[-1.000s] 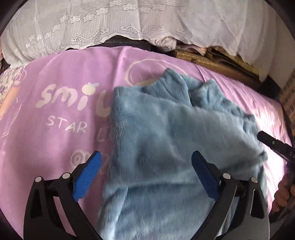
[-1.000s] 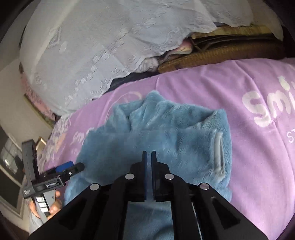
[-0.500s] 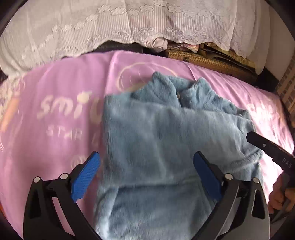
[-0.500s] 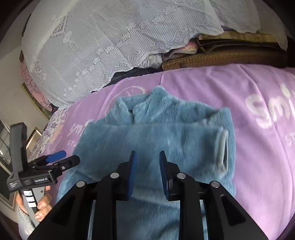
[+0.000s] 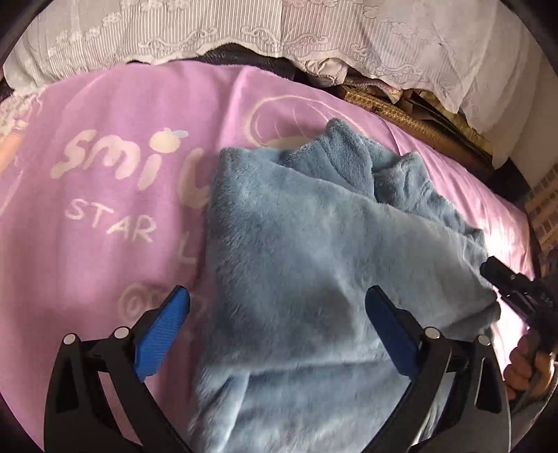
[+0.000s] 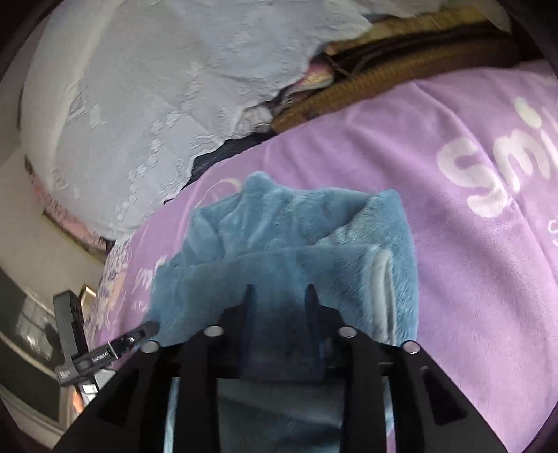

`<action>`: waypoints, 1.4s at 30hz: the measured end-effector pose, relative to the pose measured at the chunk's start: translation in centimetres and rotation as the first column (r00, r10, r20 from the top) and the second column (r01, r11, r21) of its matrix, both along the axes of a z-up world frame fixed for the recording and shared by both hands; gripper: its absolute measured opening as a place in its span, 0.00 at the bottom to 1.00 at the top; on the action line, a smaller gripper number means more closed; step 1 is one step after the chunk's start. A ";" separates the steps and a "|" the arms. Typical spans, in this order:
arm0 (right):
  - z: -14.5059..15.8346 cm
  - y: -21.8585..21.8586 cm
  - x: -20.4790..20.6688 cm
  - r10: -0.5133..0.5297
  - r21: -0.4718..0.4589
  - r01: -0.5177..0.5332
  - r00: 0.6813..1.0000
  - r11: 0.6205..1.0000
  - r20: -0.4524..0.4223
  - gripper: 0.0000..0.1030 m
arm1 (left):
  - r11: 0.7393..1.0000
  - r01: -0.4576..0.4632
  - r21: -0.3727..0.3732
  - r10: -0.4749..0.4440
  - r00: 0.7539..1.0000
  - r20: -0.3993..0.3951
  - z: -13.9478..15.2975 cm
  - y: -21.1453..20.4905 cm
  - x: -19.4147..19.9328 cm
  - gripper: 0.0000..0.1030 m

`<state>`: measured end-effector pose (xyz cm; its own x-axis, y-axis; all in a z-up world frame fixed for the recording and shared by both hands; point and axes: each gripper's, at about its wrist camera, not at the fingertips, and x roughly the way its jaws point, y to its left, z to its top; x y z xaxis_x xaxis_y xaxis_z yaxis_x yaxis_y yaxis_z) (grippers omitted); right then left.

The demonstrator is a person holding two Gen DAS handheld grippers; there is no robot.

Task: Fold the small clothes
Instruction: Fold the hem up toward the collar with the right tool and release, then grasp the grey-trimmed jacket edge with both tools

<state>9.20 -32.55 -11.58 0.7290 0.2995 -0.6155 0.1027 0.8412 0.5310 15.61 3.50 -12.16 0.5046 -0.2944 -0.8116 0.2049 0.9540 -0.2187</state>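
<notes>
A fluffy blue fleece garment [image 5: 314, 265] lies folded on the purple blanket [image 5: 104, 195], its collar towards the far side. My left gripper [image 5: 277, 310] is wide open and empty, hovering just above the garment's near part. My right gripper [image 6: 279, 296] is open, its jaws a hand's width apart over the garment [image 6: 296, 251], with nothing between them. A pale cuff or hem [image 6: 383, 296] shows on the garment's right edge. The right gripper also shows at the right edge of the left wrist view [image 5: 512, 289].
White lace-covered bedding [image 5: 279, 31] is piled along the far side. Woven brown mats [image 6: 383, 73] lie behind the blanket [image 6: 470, 278]. The blanket bears white "smile STAR" lettering [image 5: 115, 167]. The left gripper shows at lower left in the right wrist view [image 6: 104, 352].
My right gripper went from shut to open, letting go of the garment, and has moved closer over it. My left gripper stayed wide open and shifted slightly.
</notes>
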 end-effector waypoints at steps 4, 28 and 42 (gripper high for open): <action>-2.3 2.1 0.0 0.045 -0.133 -0.051 0.998 0.990 -0.046 0.41 | 1.000 -0.011 0.019 0.012 0.997 -0.079 -2.7 0.2 0.9 0.96; -2.3 0.4 -21.6 0.050 -0.061 -0.051 0.999 0.997 -0.015 0.63 | 0.984 0.117 -0.131 -0.125 0.991 -0.056 -2.8 8.0 -20.5 0.95; -3.0 0.8 -21.7 0.170 0.075 -0.167 0.985 0.983 -0.032 0.58 | 0.928 0.191 -0.319 -0.236 0.966 -0.110 -3.6 7.6 -18.4 0.61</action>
